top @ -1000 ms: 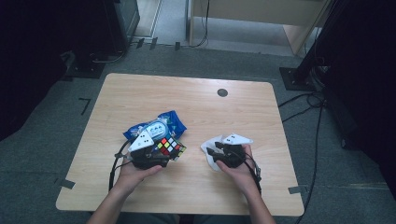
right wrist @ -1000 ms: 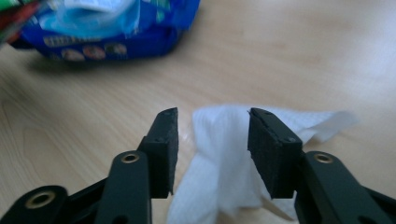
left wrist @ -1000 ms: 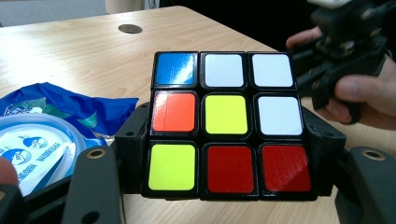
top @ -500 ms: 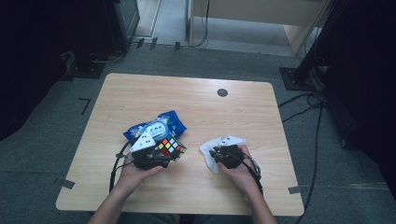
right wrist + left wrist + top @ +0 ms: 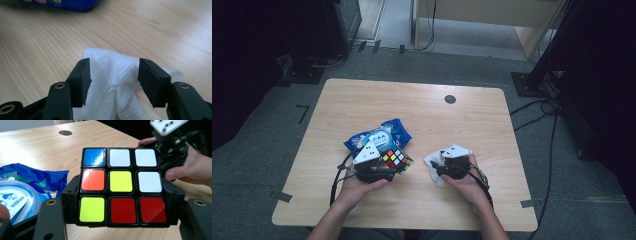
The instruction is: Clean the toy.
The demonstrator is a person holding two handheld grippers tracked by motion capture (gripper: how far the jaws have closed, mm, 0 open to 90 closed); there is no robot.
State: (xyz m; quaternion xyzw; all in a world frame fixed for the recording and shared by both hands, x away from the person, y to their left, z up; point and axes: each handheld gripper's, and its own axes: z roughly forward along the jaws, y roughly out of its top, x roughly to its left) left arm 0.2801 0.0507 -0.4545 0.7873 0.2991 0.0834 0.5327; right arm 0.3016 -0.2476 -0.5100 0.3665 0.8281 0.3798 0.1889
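A scrambled Rubik's cube is clamped between the jaws of my left gripper, just above the table near its front. Its facing side shows blue, white, orange, yellow and red stickers. A crumpled white tissue lies on the wood to the right of the cube. My right gripper stands open over the tissue, one pad on each side of a raised fold and not pinching it. In the high view the right gripper sits over the tissue, a short way right of the cube.
A blue pack of wet wipes lies just behind the cube, touching or nearly touching it. A small black disc is set in the wooden table near the far edge. Cables trail from both grippers toward the front edge.
My right gripper has shifted slightly left and toward the front, settling over the tissue. The left gripper and the cube have stayed put.
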